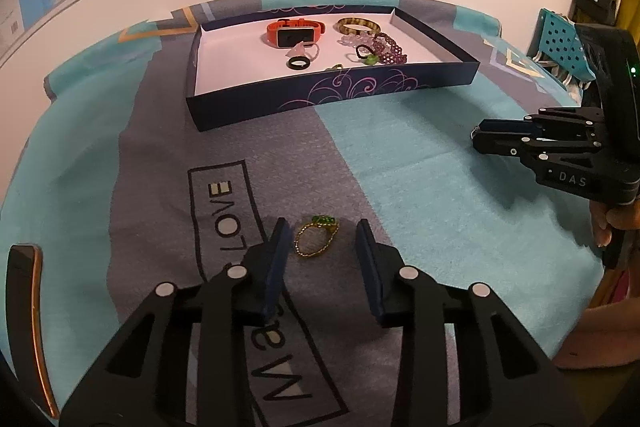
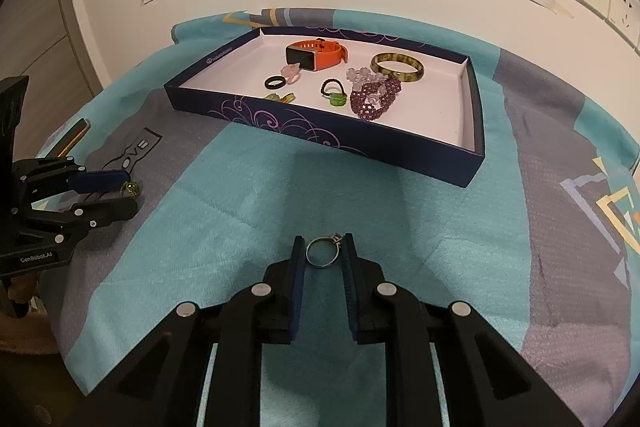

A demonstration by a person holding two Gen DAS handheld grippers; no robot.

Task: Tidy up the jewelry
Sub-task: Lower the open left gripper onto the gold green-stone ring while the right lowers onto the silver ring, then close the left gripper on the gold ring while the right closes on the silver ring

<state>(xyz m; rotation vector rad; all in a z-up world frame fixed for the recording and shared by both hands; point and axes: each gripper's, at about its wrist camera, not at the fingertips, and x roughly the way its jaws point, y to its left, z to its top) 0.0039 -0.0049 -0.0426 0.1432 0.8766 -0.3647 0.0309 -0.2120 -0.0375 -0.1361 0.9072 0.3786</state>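
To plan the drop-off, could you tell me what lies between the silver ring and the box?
Only bare blanket between silver ring and box, per the right wrist view.

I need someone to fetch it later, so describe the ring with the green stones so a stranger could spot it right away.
Start at the dark blue tray on the teal and grey blanket, then come toward the grey patch printed LOVE. There a gold chain-style ring with green stones lies between the fingers of the left hand-held gripper. The only other ring outside the tray, the silver ring, has no green.
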